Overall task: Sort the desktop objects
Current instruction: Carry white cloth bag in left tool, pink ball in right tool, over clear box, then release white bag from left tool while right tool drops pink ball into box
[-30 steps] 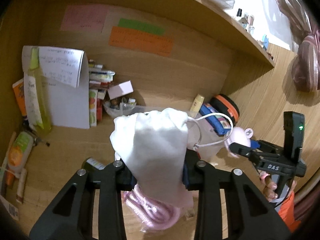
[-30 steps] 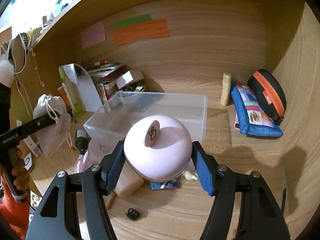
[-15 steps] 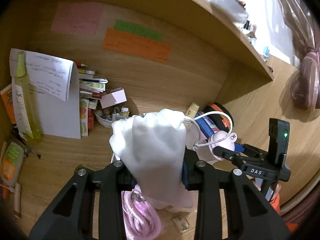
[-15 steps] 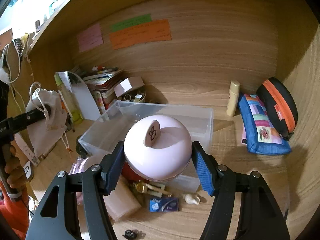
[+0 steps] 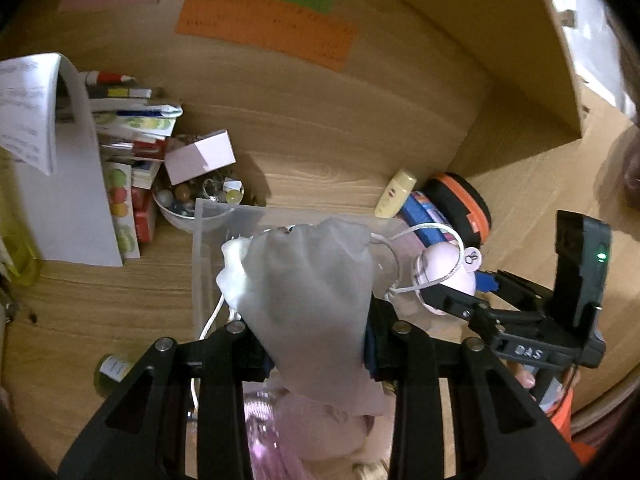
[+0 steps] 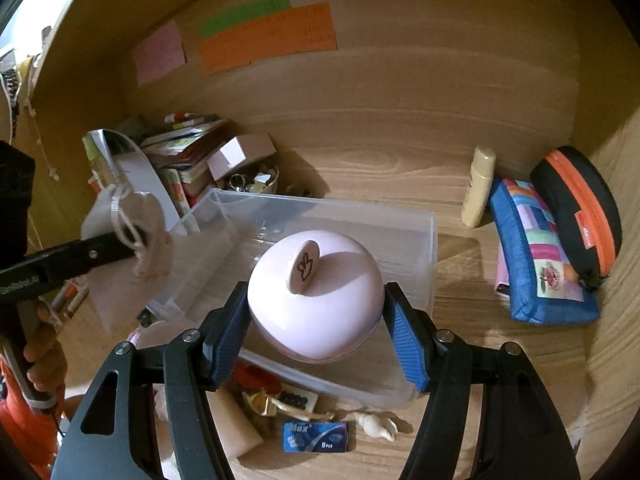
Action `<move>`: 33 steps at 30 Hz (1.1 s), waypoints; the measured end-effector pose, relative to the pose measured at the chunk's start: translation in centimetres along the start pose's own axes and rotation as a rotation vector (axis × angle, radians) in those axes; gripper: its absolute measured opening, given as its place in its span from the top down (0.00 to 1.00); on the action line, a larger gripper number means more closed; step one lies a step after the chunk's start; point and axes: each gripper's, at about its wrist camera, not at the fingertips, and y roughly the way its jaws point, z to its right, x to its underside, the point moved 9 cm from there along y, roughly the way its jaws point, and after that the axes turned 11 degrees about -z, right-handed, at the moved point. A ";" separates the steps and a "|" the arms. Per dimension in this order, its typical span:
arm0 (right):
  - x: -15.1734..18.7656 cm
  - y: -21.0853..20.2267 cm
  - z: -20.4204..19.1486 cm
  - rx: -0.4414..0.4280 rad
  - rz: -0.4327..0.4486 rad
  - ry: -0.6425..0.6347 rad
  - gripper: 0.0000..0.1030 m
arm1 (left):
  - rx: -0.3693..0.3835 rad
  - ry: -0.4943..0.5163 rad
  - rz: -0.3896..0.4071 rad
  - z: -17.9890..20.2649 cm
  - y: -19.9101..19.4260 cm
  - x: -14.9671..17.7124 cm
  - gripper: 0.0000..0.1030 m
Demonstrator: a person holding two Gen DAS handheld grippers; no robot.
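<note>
We're holding 2 things over 1 clear bin (image 6: 416, 236): left gripper (image 5: 316, 344) pinching 1 white pouch (image 5: 308, 292), right gripper (image 6: 316, 320) clamping 1 pink dome (image 6: 316, 300).

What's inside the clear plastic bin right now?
The clear plastic bin looks empty: only wood grain shows through its floor. The pink round case held by the right gripper hides its middle.

Left gripper's pads: hidden behind the white drawstring pouch (image 5: 308, 300).
Orange note (image 6: 266, 38) writing: too small to read.
Pink coiled item (image 5: 262, 436) beneath pouch: cut off by the frame's bottom edge.
</note>
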 end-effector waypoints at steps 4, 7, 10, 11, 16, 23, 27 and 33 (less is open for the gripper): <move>-0.6 0.8 0.2 -0.001 -0.015 -0.002 0.40 | -0.028 -0.020 -0.017 -0.6 2.0 -0.7 0.68; -1.0 1.8 0.4 0.001 -0.029 -0.003 0.40 | -0.038 -0.048 -0.021 -1.3 3.0 -0.9 0.68; -1.1 3.0 0.6 0.009 -0.050 -0.003 0.40 | -0.068 -0.090 -0.024 -2.1 3.8 -1.2 0.68; -1.1 3.5 0.7 0.004 -0.060 0.001 0.40 | -0.081 -0.113 -0.026 -2.5 4.3 -1.2 0.68; -0.7 4.9 0.9 -0.002 -0.097 0.005 0.40 | -0.122 -0.115 -0.038 -2.4 5.3 -0.9 0.68; -0.3 5.1 0.2 -0.011 -0.099 0.014 0.40 | -0.240 -0.032 -0.059 -1.8 6.2 -0.3 0.61; -0.2 5.2 -0.1 0.035 -0.102 -0.014 0.40 | -0.239 0.008 -0.071 -1.1 6.3 0.3 0.35; 0.1 4.8 -0.2 0.000 -0.095 -0.010 0.38 | -0.235 0.010 -0.029 -1.2 5.2 0.3 0.16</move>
